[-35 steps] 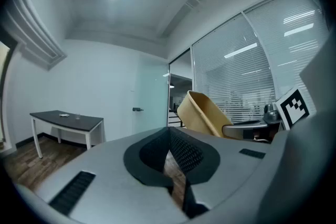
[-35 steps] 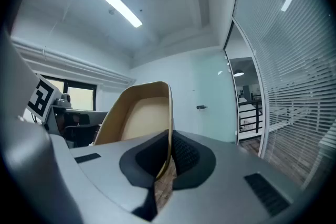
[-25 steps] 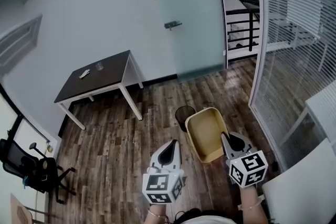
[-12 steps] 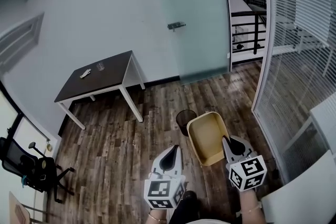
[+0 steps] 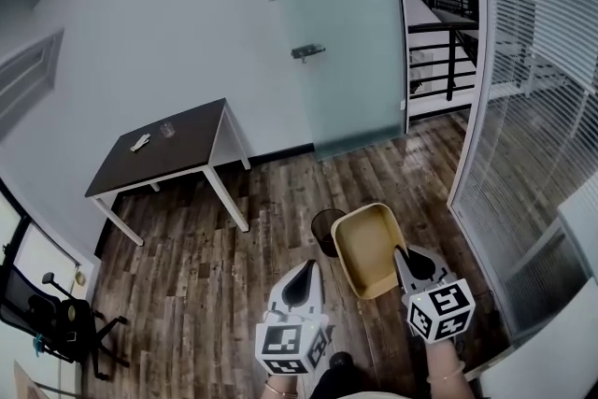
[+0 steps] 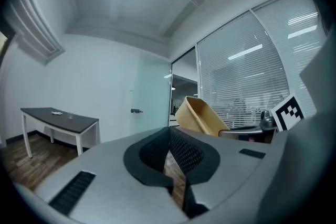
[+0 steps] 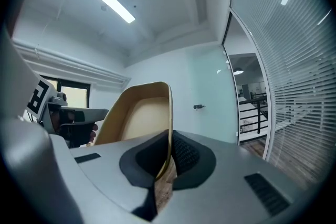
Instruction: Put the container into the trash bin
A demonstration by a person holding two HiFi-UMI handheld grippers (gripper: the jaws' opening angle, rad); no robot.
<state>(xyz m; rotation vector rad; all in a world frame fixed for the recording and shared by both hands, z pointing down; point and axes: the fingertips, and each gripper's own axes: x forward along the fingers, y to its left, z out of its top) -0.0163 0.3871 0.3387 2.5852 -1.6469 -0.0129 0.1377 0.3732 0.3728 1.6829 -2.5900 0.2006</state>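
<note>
A tan open-topped container hangs in the air, tilted on its side, with my right gripper shut on its near rim. In the right gripper view the rim of the container runs between the closed jaws of my right gripper. A small dark mesh trash bin stands on the wooden floor just left of and behind the container. My left gripper is shut with nothing in it, level, left of the container. In the left gripper view my left gripper points past the container.
A dark-topped table with white legs stands by the wall at the left, small items on it. A frosted glass door is ahead. A glass wall with blinds runs along the right. An office chair sits at the far left.
Both grippers and the container have moved forward across the floor toward the trash bin. The bin now lies right beside the container's far edge. The grip has not changed.
</note>
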